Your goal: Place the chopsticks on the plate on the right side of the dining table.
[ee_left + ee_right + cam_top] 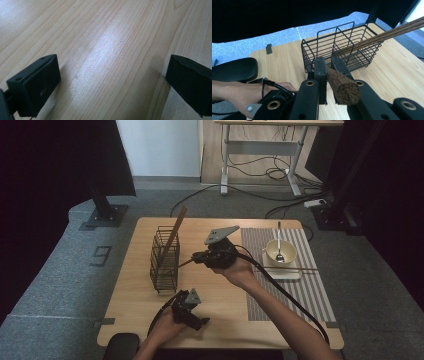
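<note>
A dark brown wooden chopstick (342, 86), round at its blunt end, is pinched in the right claw (196, 257) above the middle of the counter (135, 295), pointing toward a black wire basket (164, 260) holding other chopsticks (174, 234). The right gripper view reveals its grain. The left claw (200, 322), jaws spread, rests near the counter's near edge.

Dark wooden chopstick (343, 87) pinched level beside black wire basket (164, 260) holding more upright, leaning chopsticks (172, 237).
</note>
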`<move>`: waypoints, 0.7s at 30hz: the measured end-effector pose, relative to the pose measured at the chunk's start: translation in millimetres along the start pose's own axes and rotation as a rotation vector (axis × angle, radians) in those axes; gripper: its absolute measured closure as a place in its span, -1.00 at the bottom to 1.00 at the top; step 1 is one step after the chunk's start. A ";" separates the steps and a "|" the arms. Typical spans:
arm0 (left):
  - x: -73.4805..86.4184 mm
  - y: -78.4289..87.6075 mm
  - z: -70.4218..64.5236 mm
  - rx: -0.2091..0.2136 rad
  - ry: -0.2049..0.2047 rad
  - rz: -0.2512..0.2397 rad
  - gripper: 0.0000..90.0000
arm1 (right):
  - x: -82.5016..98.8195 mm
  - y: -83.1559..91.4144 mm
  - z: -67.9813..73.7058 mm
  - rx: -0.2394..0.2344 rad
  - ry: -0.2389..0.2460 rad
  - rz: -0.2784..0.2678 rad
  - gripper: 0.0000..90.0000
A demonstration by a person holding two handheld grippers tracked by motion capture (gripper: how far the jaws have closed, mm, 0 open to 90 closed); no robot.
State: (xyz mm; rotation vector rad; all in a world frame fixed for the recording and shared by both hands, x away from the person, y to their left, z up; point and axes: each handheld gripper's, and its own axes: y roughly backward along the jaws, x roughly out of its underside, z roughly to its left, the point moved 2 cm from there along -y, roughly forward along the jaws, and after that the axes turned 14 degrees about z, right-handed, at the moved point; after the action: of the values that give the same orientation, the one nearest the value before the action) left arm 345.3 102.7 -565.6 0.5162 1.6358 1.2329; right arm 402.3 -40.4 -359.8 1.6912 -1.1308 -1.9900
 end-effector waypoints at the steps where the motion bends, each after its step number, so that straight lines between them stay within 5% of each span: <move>1: 0.0 0.0 0.1 0.000 0.000 0.000 -1.00 | 0.0 1.8 0.3 0.001 0.000 -0.001 0.83; 21: 1.4 0.7 0.3 -0.003 0.014 -0.005 -0.99 | 12.5 48.7 -4.7 0.040 -0.021 -0.053 0.83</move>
State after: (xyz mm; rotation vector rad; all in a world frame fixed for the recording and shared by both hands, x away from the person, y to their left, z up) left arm 344.8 104.2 -565.6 0.5021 1.6462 1.2378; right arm 390.8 -82.1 -333.6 1.7410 -1.1520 -2.0348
